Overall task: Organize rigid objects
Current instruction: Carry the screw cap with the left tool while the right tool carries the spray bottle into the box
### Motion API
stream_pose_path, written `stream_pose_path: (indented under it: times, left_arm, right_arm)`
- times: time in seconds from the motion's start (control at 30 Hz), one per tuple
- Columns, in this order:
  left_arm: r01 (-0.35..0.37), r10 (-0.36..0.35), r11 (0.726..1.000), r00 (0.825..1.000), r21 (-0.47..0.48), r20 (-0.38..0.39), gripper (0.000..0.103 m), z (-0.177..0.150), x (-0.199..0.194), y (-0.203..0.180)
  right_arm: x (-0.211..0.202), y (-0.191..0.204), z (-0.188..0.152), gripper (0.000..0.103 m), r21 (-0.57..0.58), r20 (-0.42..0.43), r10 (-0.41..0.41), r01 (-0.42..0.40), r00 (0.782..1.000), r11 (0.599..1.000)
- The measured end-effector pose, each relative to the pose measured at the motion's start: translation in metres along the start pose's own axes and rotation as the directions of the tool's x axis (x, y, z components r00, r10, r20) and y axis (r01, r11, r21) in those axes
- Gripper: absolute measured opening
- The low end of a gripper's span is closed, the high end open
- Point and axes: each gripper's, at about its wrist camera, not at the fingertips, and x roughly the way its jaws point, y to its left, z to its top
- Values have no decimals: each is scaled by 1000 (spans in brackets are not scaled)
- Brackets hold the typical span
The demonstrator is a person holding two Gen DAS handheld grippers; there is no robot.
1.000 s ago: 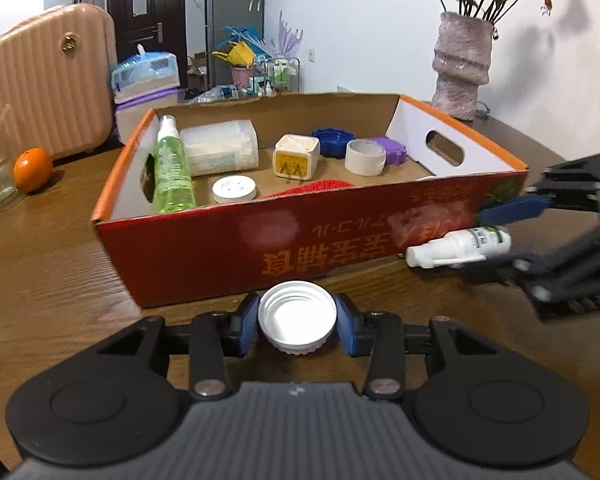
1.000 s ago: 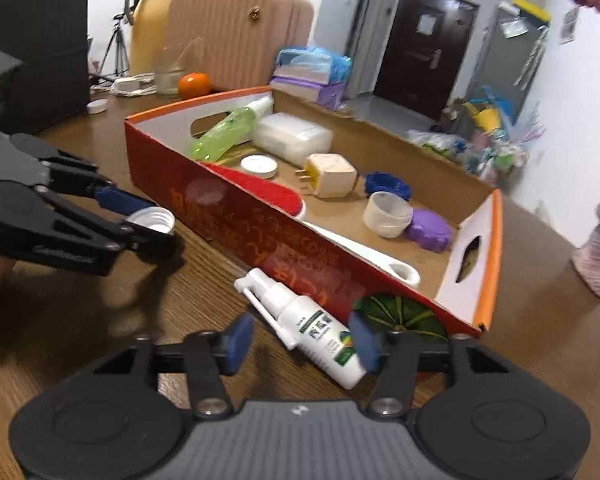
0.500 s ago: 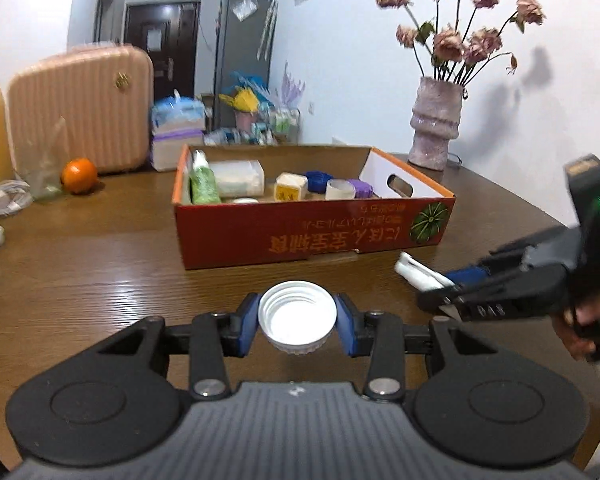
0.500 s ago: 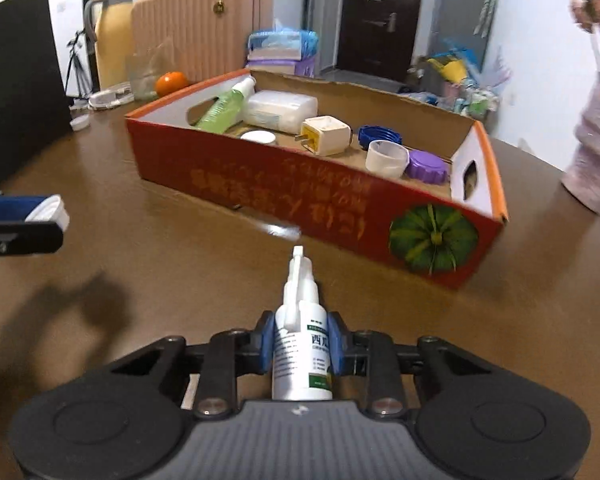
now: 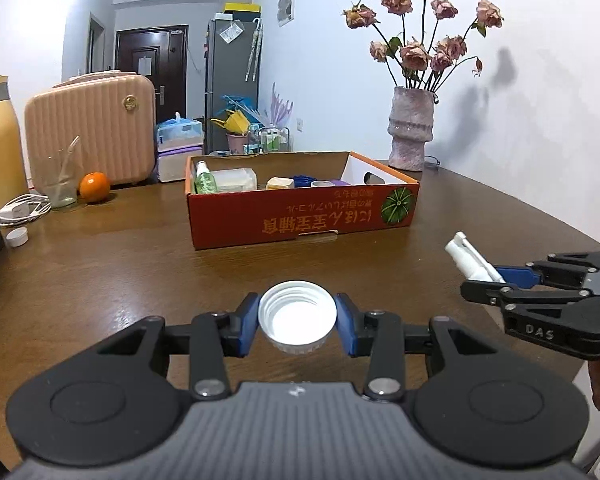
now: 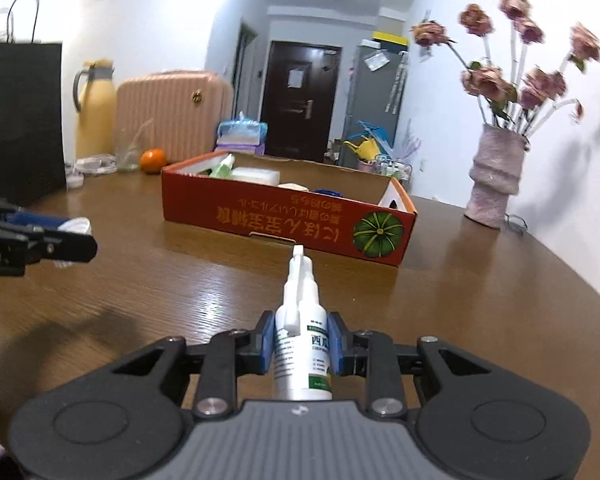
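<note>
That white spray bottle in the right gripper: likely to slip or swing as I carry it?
The spray bottle looks rigid and probably light. The fingers clamp its smooth round body, so it might twist. The long nozzle sticks out forward and could snag on the box wall.

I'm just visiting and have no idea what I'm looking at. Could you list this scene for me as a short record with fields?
Setting: wooden table in a home
Left gripper: shut on a white screw cap, open side up
Right gripper: shut on a white spray bottle, nozzle pointing forward
Container: red cardboard box, apart from both grippers
In the box: green bottle, clear plastic case, small items behind
Also on the table: orange, vase of dried roses
</note>
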Motion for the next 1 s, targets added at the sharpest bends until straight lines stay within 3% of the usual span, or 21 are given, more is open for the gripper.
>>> stream_pose_path:
  times: [0.23,0.37,0.63,0.73,0.83,0.93,1.0]
  left_arm:
    - [-4,4,1000,999,-12,49,41,7,-12,9]
    - [20,-18,999,999,-47,46,41,26,0,21]
    - [80,-73,994,994,-80,85,41,121,65,52]
    - [98,-95,992,995,-82,36,41,161,114,60]
    - [96,-104,990,991,-98,-80,41,191,181,68]
    - [89,-114,987,973,-131,-199,41,199,243,73]
    - [57,-90,990,960,-131,-265,41,196,281,73]
  right_arm:
    - [-9,-2,5,26,28,14,7,-7,1000,1000]
    - [-7,-4,24,26,-43,49,14,-12,999,999]
    - [40,-47,104,27,-63,72,33,-29,997,998]
    - [85,-60,144,27,-98,34,75,-72,997,993]
    - [141,-68,181,27,-120,-61,142,-148,988,982]
    - [203,-70,200,27,-102,-160,208,-226,965,969]
    - [240,-67,203,27,-85,-222,211,-234,952,968]
